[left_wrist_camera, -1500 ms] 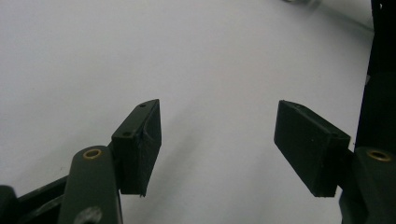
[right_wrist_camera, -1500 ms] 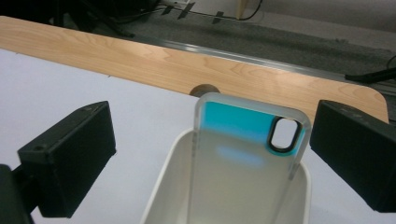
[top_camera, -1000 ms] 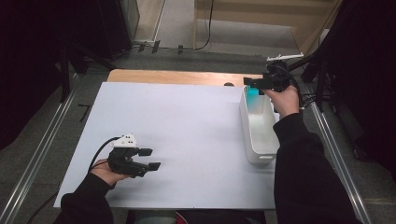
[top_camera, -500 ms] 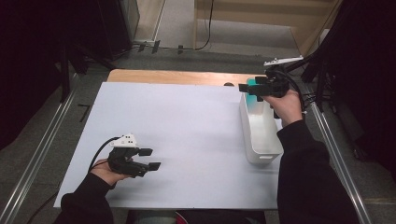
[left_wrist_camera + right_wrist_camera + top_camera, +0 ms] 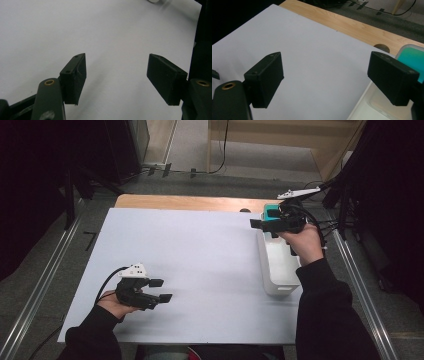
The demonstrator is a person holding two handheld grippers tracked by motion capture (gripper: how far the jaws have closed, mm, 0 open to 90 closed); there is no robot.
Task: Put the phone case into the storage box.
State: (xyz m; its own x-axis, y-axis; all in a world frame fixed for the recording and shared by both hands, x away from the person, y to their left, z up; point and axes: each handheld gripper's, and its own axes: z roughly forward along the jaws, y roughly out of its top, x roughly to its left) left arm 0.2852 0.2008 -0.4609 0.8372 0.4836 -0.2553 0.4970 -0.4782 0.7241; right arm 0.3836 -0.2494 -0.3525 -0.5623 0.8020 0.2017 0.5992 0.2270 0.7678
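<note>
Since a second ago my right gripper (image 5: 256,223) lifted off the white bin (image 5: 278,265), fingers spread, empty. Left gripper (image 5: 161,290) unmoved, low on white worktop (image 5: 200,260), fingers spread. Bin at right worktop edge, teal container (image 5: 270,211) behind it.

A person in dark sleeves holds the left tongs (image 5: 161,290) low and level, jaws spread wide with nothing between them, while the raised right hand (image 5: 302,242) carries the right tongs (image 5: 256,223) far forward of the left pair, its jaws likewise parted and bare.
</note>
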